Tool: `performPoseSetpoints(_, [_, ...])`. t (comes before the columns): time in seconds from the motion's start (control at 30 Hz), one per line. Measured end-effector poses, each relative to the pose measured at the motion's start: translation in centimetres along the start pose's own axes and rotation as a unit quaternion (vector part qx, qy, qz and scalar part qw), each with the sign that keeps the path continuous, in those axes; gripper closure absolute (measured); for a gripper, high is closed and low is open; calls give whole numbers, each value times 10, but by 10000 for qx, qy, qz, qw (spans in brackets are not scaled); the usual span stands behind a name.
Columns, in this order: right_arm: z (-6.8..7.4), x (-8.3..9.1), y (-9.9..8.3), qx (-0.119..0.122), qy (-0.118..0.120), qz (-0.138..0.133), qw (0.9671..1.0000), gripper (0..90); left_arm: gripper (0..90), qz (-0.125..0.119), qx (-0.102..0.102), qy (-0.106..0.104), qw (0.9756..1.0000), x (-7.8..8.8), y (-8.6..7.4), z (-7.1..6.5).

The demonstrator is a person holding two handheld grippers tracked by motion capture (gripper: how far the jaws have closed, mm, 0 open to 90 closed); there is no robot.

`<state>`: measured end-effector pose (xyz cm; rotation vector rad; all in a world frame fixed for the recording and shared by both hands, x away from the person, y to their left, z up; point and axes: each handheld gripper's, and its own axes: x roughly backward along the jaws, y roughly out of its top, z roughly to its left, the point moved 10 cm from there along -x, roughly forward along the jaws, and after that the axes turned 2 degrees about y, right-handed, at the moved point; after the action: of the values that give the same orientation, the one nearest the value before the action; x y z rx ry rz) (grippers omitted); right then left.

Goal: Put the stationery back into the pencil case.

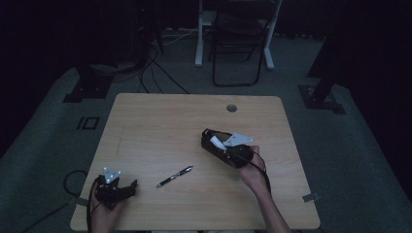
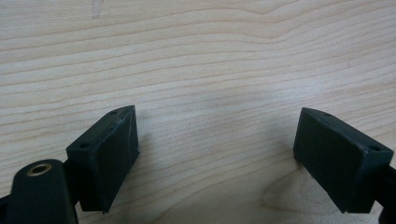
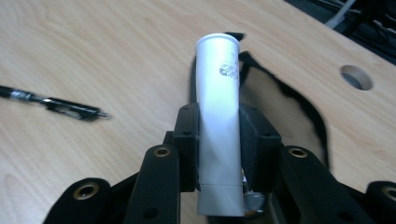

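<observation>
My right gripper (image 3: 218,126) is shut on a white tube (image 3: 217,79), pads pressing its lower half, cap end pointing away. Beneath and behind the tube lies an open black pouch (image 3: 285,107) on the wooden table (image 1: 160,121). In the high view the right gripper (image 1: 217,143) holds the tube (image 1: 218,142) just over the pouch (image 1: 208,137), right of the table's middle. A black pen (image 1: 175,176) lies on the table between the two hands, also seen as the pen (image 3: 56,105) to the left. My left gripper (image 1: 131,188) rests near the front left corner, and its jaws (image 2: 217,140) stand open over bare wood.
A round cable hole (image 1: 231,108) sits near the table's far edge. A folding chair (image 1: 240,43) and white desk legs stand beyond the table. Cables run across the dark floor at the far left.
</observation>
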<state>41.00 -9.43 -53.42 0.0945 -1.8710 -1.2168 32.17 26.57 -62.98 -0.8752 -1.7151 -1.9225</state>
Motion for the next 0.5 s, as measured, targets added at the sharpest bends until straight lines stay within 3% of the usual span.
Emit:
performPoseSetpoints(0.23, [-21,-3,-2,-151,-108,78,9998,707,144,0,8,-2,10000,0,0,0])
performPoseSetpoints(0.5, [-30,-18,-14,-199,-110,368,9991,706,144,0,8,-2,10000,0,0,0])
